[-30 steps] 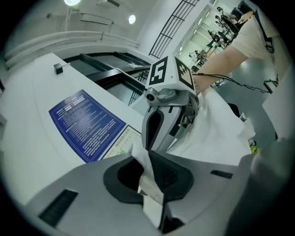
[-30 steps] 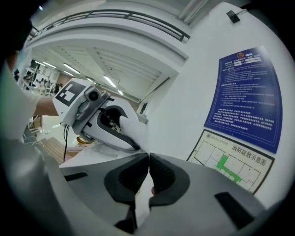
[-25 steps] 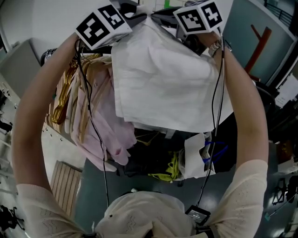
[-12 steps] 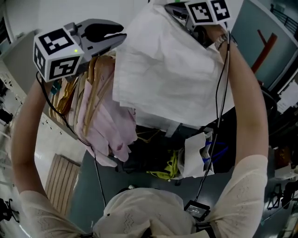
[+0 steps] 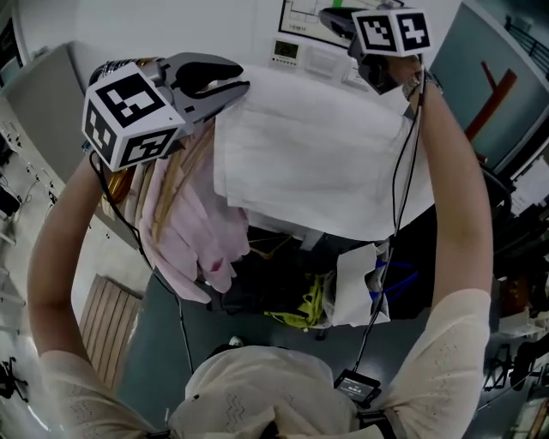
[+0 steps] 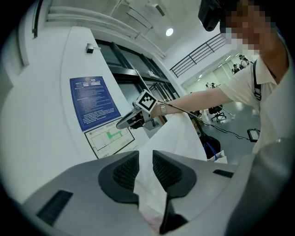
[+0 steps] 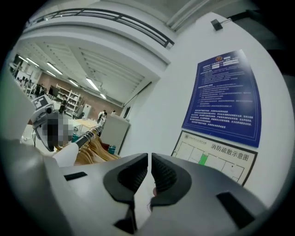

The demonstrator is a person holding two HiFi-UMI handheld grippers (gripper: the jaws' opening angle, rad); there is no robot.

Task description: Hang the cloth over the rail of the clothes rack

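Since the frame one second ago, the left gripper [image 5: 238, 89] has drawn away from the right gripper [image 5: 334, 15]. The cloth [image 5: 317, 159], then bunched between them, is now spread wide.

Cloth: white, thin and roughly rectangular, with faint fold creases across it and a loose lower edge. It hangs in the air between the two grippers. In the head view its left edge overlaps pink garments [image 5: 193, 231] that hang on wooden hangers [image 5: 163, 180], and a white bag [image 5: 352, 287] lies on the floor below it. It is not yet over the rail [image 7: 85, 137], which in the right gripper view carries the hangers at far left.

Left gripper: jaws closed to a narrow gap, with a fold of cloth pinched between the ribbed pads [image 6: 123, 171].

Right gripper: jaws almost touching, with a thin white strip of cloth clamped between them.

Writing: a blue notice [image 7: 224, 94] on the white wall bears white print too small to read. Below it hangs a floor plan [image 7: 214, 161] with a green patch, headed "消防疏散示意图". A small wall panel [image 5: 285, 51] appears in the head view above the cloth; its display cannot be read.
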